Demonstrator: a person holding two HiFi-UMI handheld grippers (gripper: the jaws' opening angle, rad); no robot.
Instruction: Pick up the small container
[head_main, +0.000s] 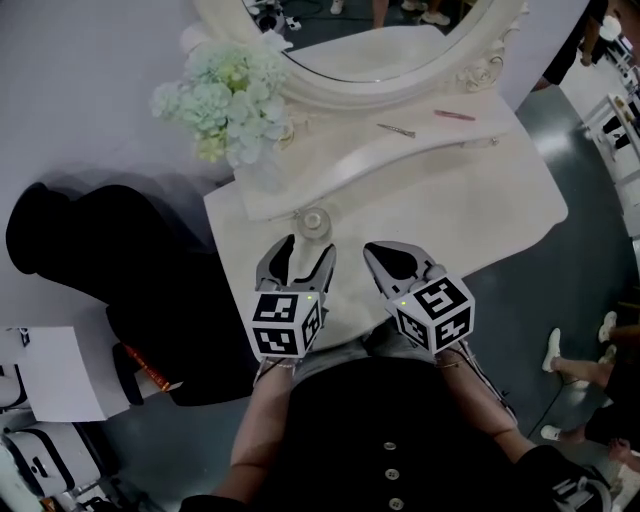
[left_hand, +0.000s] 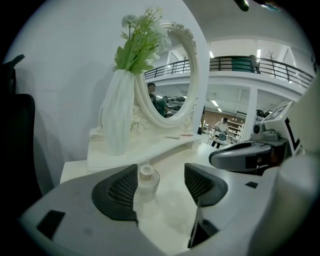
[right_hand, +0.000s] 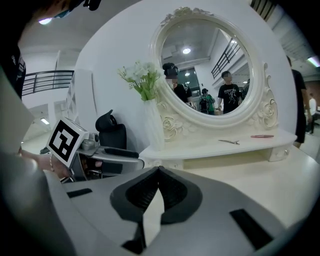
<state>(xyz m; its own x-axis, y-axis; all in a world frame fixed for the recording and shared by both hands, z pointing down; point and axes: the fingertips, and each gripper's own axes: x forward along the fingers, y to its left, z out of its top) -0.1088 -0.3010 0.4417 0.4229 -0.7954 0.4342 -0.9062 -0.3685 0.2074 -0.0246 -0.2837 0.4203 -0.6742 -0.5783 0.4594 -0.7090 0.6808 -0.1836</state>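
Note:
A small clear glass container (head_main: 313, 221) with a pale round lid stands on the white dressing table (head_main: 470, 210), below the raised shelf. My left gripper (head_main: 303, 258) is open just in front of it. In the left gripper view the container (left_hand: 146, 184) sits between the jaws, close to the left pad (left_hand: 120, 192), not gripped. My right gripper (head_main: 388, 262) is shut and empty, beside the left one over the table's front edge; in the right gripper view its pads (right_hand: 170, 192) meet at the tips.
An oval mirror (head_main: 370, 40) stands at the back on a raised shelf (head_main: 400, 150). The shelf holds a white vase of pale flowers (head_main: 225, 95), a small metal tool (head_main: 396, 130) and a pink stick (head_main: 453, 115). A black chair (head_main: 150, 290) is left of the table.

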